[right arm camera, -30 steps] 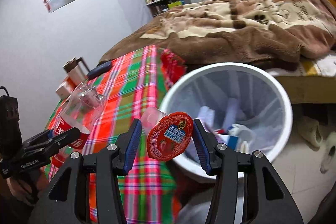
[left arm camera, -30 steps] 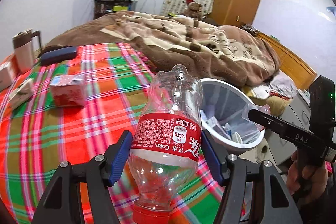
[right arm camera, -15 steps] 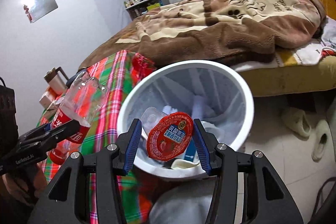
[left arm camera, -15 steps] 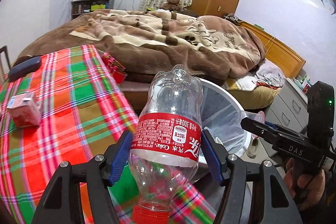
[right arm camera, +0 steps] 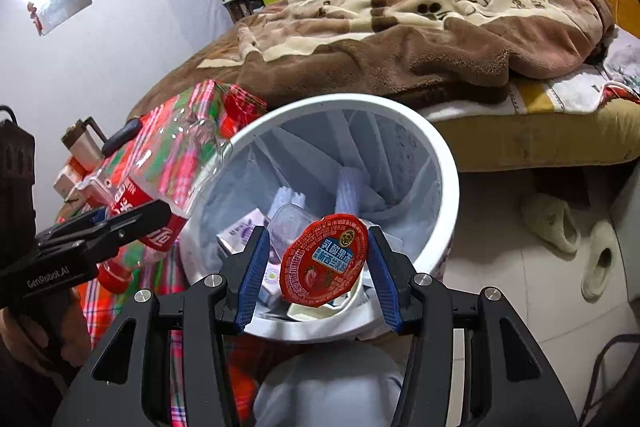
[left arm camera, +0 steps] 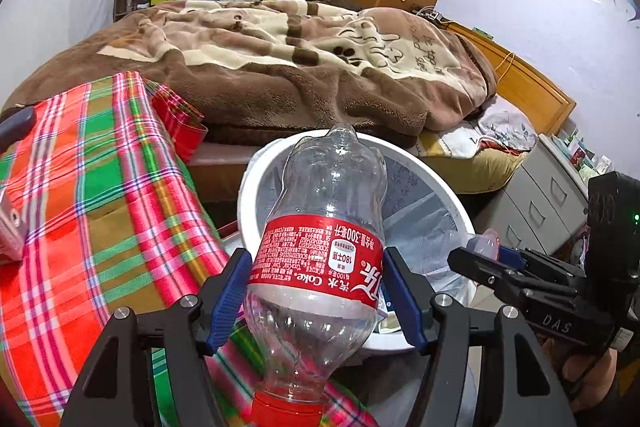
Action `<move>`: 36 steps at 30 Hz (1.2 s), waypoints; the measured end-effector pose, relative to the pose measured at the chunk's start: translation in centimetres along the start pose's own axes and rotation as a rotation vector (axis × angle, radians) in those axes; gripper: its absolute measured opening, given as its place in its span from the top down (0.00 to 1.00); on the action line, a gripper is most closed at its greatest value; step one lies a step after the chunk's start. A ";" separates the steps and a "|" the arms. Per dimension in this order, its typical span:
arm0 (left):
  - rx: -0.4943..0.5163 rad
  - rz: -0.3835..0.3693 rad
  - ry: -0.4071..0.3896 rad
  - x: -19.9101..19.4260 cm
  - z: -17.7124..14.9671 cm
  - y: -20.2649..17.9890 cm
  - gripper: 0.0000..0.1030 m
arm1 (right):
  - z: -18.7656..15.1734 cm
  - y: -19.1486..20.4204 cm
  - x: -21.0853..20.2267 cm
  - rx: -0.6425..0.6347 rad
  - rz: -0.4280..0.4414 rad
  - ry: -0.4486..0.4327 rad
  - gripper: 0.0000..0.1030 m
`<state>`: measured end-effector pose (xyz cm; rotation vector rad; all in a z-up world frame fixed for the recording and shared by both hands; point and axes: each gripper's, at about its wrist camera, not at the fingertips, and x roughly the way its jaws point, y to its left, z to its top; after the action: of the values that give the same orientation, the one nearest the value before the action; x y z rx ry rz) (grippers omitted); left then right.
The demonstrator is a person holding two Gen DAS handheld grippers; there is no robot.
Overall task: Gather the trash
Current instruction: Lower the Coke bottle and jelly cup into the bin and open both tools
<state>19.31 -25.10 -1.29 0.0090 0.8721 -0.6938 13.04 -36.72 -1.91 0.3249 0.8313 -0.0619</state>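
My left gripper (left arm camera: 316, 291) is shut on an empty clear Coke bottle (left arm camera: 320, 239) with a red label, cap end toward me, its base over the near rim of the white trash bin (left arm camera: 448, 195). My right gripper (right arm camera: 316, 263) is shut on a small jelly cup with a red foil lid (right arm camera: 324, 259), held above the bin's (right arm camera: 444, 151) open mouth. The bin holds a white liner and several pieces of packaging. In the right wrist view the left gripper (right arm camera: 120, 227) and the bottle (right arm camera: 160, 171) come in from the left, at the bin's rim.
A table under a red and green plaid cloth (left arm camera: 100, 195) stands left of the bin, with small boxes at its far left edge. A bed with a brown blanket (left arm camera: 300, 67) lies behind. Slippers (right arm camera: 560, 223) lie on the tiled floor to the right. Grey drawers (left arm camera: 536, 203) stand at the right.
Both grippers have moved from over the table toward the bin. The bottle now reaches the bin's rim and the jelly cup hangs over its mouth. Both grips are unchanged.
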 end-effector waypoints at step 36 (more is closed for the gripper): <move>-0.015 -0.001 -0.028 0.0 0.7 0.0 0.29 | 0.5 -0.2 -0.2 -0.017 -0.038 -0.044 0.44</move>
<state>19.81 -25.25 -0.85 -0.0145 0.8509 -0.6866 13.20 -37.09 -1.54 0.2908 0.7942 -0.0974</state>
